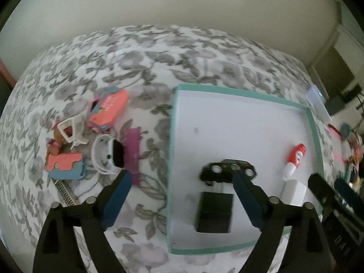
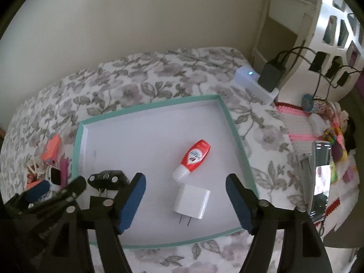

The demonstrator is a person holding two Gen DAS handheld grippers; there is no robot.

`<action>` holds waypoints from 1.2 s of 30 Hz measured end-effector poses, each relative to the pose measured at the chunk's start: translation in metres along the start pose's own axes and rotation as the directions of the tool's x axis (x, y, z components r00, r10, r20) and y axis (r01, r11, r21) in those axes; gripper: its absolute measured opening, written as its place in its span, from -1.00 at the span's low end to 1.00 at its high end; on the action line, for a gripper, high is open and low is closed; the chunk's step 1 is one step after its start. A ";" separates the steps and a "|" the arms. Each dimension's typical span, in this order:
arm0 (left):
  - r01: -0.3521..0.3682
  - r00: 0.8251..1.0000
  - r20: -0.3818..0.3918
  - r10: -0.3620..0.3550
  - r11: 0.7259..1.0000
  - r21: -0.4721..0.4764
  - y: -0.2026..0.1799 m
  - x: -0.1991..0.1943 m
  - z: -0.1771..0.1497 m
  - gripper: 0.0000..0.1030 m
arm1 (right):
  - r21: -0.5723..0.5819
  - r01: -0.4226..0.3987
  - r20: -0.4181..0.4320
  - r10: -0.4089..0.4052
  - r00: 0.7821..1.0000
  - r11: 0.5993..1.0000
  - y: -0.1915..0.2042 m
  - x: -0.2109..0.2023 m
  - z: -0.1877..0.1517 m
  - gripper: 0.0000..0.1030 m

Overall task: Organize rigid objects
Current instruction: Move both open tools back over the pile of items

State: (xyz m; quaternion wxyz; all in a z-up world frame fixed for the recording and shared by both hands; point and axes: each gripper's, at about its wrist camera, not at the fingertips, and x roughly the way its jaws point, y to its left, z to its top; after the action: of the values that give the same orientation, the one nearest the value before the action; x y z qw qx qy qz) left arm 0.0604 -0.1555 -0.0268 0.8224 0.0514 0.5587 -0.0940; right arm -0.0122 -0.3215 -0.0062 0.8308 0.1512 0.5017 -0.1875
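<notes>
A bed spread with a grey floral-print white cover (image 1: 159,52) fills both views and serves as the work surface. On it lies a shallow white cardboard tray with a teal rim (image 2: 229,118), evidently the collecting place for the rigid objects. Four things already lie flat on its floor: a black wall charger block (image 1: 215,213), a white wall charger cube with two prongs (image 2: 193,201), a black toy car lying underside up (image 1: 227,169), and a small red-and-white squeeze bottle (image 2: 194,157) on its side.

Left of the tray, well apart from it, an unsorted cluster waits on the cover: a coral-and-blue toy piece (image 1: 107,110), a magenta comb (image 1: 133,152), and a white-strapped smartwatch with a black face (image 1: 116,157), among smaller toys.

The left gripper (image 1: 182,195) hangs with fingers spread wide over the tray's left edge, nothing between them. The right gripper (image 2: 184,201) likewise stands apart, straddling the white cube without touching it, which suggests both have let go of their chargers.
</notes>
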 end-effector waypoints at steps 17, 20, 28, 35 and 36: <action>-0.177 0.981 0.024 0.191 0.945 -0.273 0.133 -0.017 0.003 0.82 | -0.139 -0.095 0.014 0.098 0.995 0.986 0.070 0.014 -0.009 1.00; -0.196 0.976 0.030 0.217 0.924 -0.328 0.158 -0.025 -0.001 0.82 | -0.178 -0.134 0.028 0.141 0.990 0.975 0.090 0.011 -0.013 1.00; -0.217 0.968 0.036 0.249 0.900 -0.378 0.204 -0.038 -0.006 0.82 | -0.234 -0.257 0.008 0.266 0.964 0.938 0.144 0.007 -0.022 1.00; -0.233 0.962 0.027 0.273 0.865 -0.445 0.244 -0.045 -0.012 0.82 | -0.237 -0.345 -0.024 0.349 0.937 0.908 0.179 0.009 -0.025 1.00; -0.232 0.962 0.024 0.272 0.860 -0.455 0.248 -0.045 -0.013 0.82 | -0.241 -0.350 -0.031 0.354 0.935 0.905 0.184 0.011 -0.026 1.00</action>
State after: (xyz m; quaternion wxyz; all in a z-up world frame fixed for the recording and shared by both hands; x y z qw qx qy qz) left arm 0.0848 0.0941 0.0046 0.8409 -0.0708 0.5170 0.1432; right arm 0.0576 -0.1496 -0.0165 0.8666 0.1352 0.4796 0.0270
